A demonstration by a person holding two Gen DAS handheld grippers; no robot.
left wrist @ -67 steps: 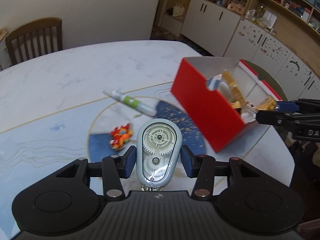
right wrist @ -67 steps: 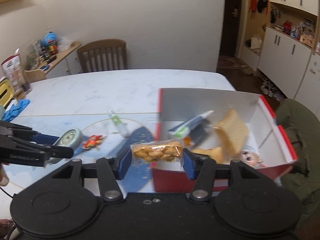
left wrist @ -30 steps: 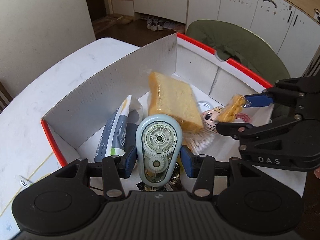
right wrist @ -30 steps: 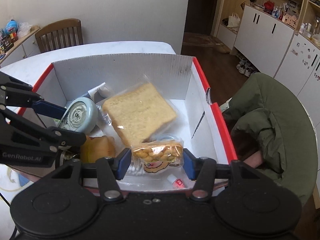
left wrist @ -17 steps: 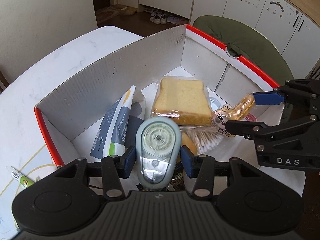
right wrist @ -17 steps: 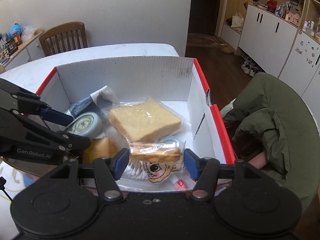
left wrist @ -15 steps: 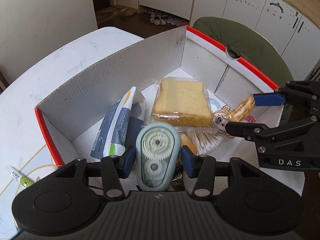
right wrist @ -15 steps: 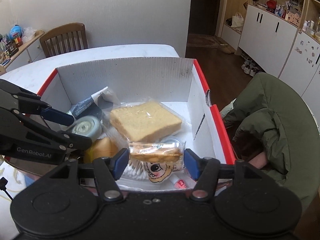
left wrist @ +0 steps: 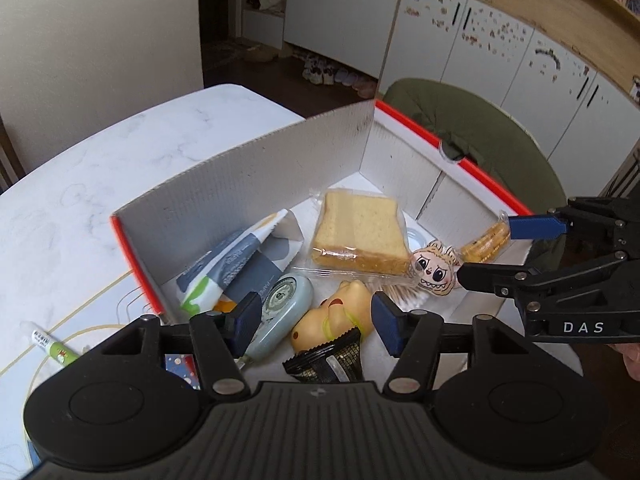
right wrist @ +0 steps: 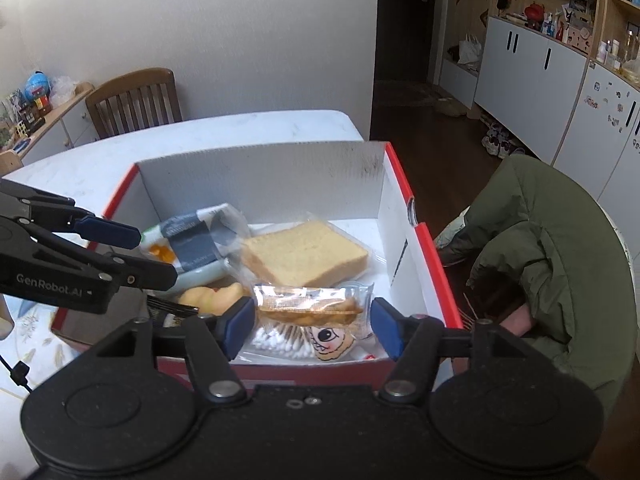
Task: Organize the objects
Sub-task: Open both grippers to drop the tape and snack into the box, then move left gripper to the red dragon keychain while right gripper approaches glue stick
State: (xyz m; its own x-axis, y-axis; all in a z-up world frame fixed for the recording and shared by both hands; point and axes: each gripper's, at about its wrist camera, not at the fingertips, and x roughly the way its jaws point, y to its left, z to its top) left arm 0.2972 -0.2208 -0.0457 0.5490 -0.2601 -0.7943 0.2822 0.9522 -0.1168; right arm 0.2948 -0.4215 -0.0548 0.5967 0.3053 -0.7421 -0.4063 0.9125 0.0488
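I am looking down over a white marble-patterned table (left wrist: pixel 80 184), where a red-rimmed white cardboard box (left wrist: pixel 256 168) is sitting near the edge beside a chair draped in an olive green jacket (right wrist: pixel 552 240). Inside the box, a wrapped slice of yellow sponge cake (left wrist: pixel 356 232) is lying flat at the centre, with a grey and white paper pouch (left wrist: pixel 236 260) leaning to its left. My left gripper (left wrist: pixel 312 320) is hovering over the box, its jaws having just been opening; they are standing apart with nothing pressed between them, and the pale blue oval correction-tape dispenser (left wrist: pixel 280 312) is lying loose on the box floor. My right gripper (right wrist: pixel 312 320) has also just been opening, and the clear packet of golden crackers (right wrist: pixel 312 304) is resting between its spread pads, free of them, on the box's contents.
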